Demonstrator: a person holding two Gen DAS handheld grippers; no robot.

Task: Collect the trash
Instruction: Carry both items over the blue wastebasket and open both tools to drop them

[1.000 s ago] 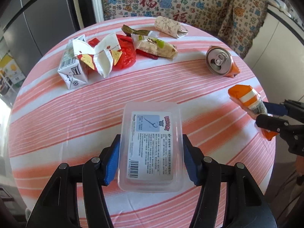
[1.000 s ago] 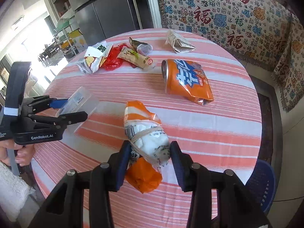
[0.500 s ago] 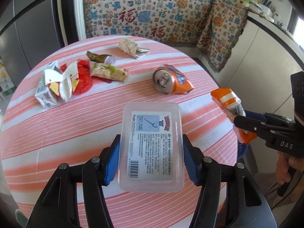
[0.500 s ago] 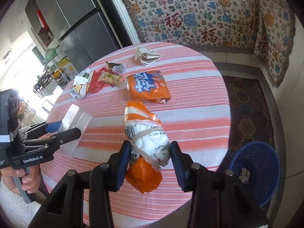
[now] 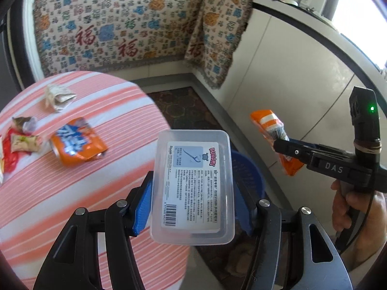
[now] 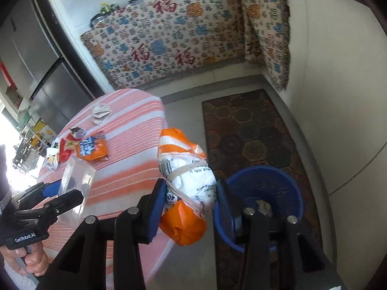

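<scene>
The left gripper (image 5: pixel 193 207) holds a clear plastic box (image 5: pixel 192 186). Its blue fingers (image 5: pixel 142 207) press against the two long sides of the box near its lower end. The box is off the surface (image 5: pixel 84 193), above the floor beside it. A blue bin (image 5: pixel 249 176) shows partly behind and below the box.

The right gripper (image 6: pixel 191 205) holds an orange and white bag (image 6: pixel 186 181) bound with rubber bands. Its fingers (image 6: pixel 157 207) close on the white middle section, at the bands. The bag hangs above the floor between the surface edge and the bin (image 6: pixel 287 186).

Handling, as a judgement:
- The box looks light, stiff and smooth. Thin walls may flex or slip under pressure. Hold across the long sides, as now.
- The bag looks soft and compressible. The banded middle gives the firmest hold; the loose orange ends would slide.

Both items appear close to the bin and ready for release over its opening.

Left on the surface: a crushed orange can (image 5: pixel 77 145), a folded paper wrapper (image 5: pixel 58 96) and further wrappers (image 5: pixel 24 140) at the left edge.
</scene>
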